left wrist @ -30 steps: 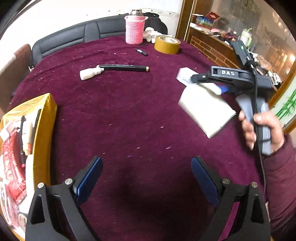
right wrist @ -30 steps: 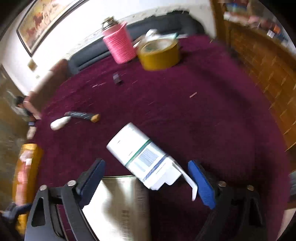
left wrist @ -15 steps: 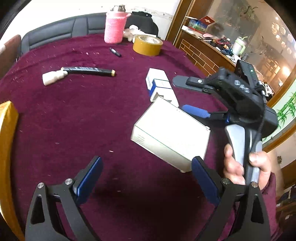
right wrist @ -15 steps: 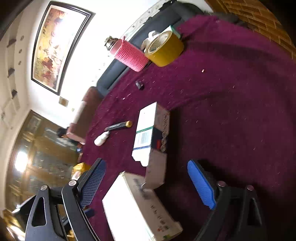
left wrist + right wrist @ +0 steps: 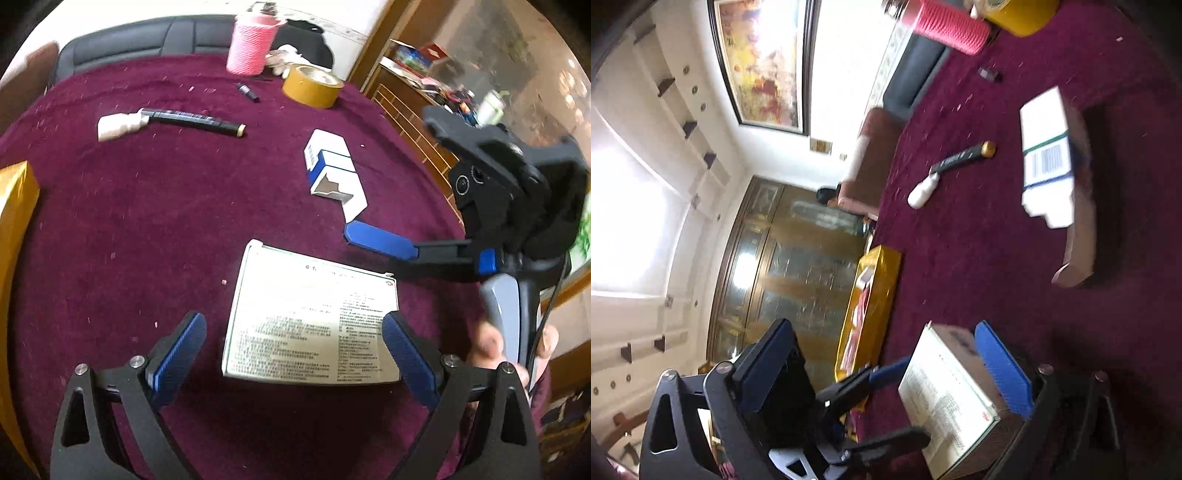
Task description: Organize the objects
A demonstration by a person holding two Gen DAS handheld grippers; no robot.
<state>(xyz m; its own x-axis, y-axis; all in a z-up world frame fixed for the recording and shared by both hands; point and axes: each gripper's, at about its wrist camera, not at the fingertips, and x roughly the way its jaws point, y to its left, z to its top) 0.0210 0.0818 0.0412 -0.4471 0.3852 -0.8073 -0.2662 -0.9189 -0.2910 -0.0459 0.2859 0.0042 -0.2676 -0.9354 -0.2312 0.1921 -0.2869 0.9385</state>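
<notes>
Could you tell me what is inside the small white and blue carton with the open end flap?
The small white and blue carton lies on the maroon tablecloth. Its open end shows a pale, seemingly empty cavity; deeper inside is hidden by its walls.

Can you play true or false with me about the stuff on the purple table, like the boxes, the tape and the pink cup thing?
1. The big white box with printed text lies flat on the tablecloth. True.
2. The right gripper is squeezing the big white box. False: its jaws have just been opening and stand wide, with nothing pressed between them.
3. The roll of yellow tape sits near the pink holder. True.
4. The small blue and white box is stacked on the big box. False: it lies apart, farther up the table.
5. The left gripper is shut. False: it is open, with the big box lying between its fingers.
</notes>
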